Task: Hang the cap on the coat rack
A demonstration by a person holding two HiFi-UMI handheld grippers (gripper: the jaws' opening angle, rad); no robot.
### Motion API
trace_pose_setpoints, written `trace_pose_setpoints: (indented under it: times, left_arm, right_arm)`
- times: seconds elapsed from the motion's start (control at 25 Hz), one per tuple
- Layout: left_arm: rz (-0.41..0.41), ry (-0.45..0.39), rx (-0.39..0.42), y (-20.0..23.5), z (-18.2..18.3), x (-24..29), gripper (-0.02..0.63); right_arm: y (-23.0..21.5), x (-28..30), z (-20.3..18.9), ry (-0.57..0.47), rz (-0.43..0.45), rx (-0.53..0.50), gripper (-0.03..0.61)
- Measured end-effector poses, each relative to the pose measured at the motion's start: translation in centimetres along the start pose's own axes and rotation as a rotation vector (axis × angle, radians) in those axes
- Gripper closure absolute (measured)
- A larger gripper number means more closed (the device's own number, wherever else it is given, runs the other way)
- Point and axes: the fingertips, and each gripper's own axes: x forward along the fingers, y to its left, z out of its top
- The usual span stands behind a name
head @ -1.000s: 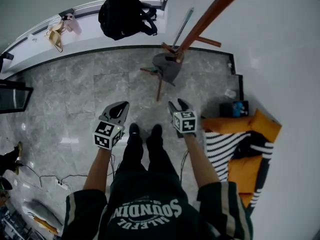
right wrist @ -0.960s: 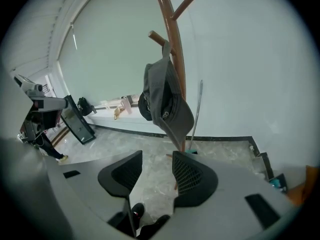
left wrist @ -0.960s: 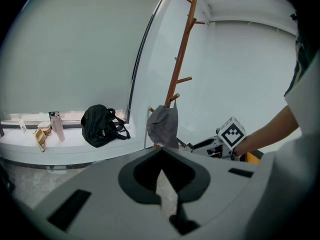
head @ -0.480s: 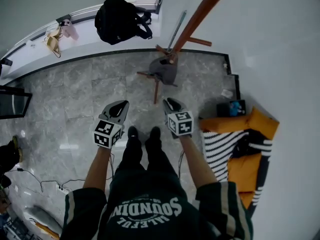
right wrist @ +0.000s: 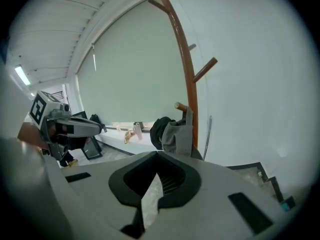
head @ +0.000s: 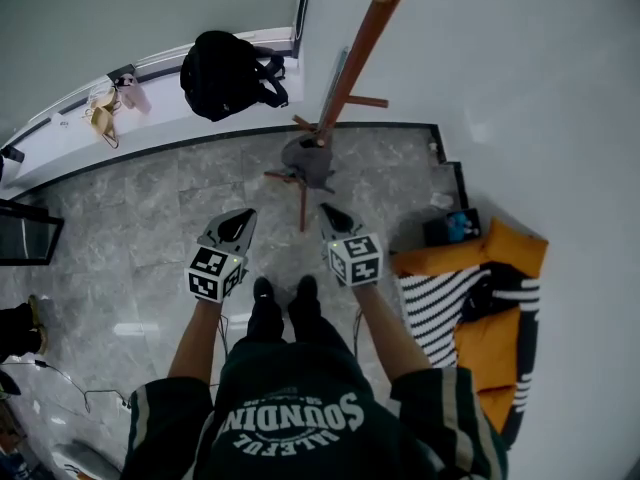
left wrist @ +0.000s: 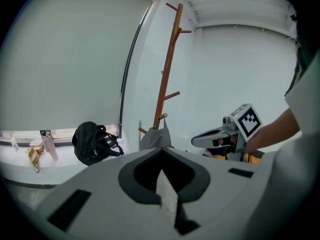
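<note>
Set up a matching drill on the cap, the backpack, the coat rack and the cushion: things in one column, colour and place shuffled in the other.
Things
1 cap
2 backpack
3 coat rack
4 cushion

Descriptions
A black, on the white ledge
B brown wood, standing upright
C orange, beside the striped cloth
D grey, hung on a low peg

Pairs: 1-D, 2-A, 3-B, 4-C
</note>
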Motion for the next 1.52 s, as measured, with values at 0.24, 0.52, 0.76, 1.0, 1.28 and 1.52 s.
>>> trace_pose_setpoints:
  times: [0.24, 0.52, 0.76, 1.0, 1.28, 1.52]
  left_arm:
    - [-0.024, -0.04, 0.035, -1.6, 3.1, -0.1, 0.614]
    - [-0.037, -0.121, 0.087, -2.8, 8.0, 0.4, 0.614]
    - [-0.034, -0.192, 0.131, -3.6, 11.9, 0.0, 0.614]
    - [-0.033, -0.209, 0.149, -4.5, 12.7, 0.1, 0.614]
    - [-0.033, -0.198, 0.142, -4.8, 12.1, 0.5, 0.614]
    - [-0.035, -0.188, 0.136, -4.9, 11.8, 1.0, 0.614]
  right_arm:
    - [-0.2, -2.5, 3.9, -0.104, -0.022, -0.021, 0.578]
    - [-0.6, -7.0, 10.2, -0.27, -0.068, -0.096, 0.578]
    - [-1.3, -11.0, 14.2, -0.416, -0.109, -0.11, 0.58]
    - [-2.3, -11.8, 13.3, -0.419, -0.122, -0.096, 0.58]
    - [-2.2, -11.5, 12.3, -0.4, -0.094, -0.087, 0.58]
    - [-2.5, -11.3, 12.1, -0.39, -0.094, -0.081, 0.58]
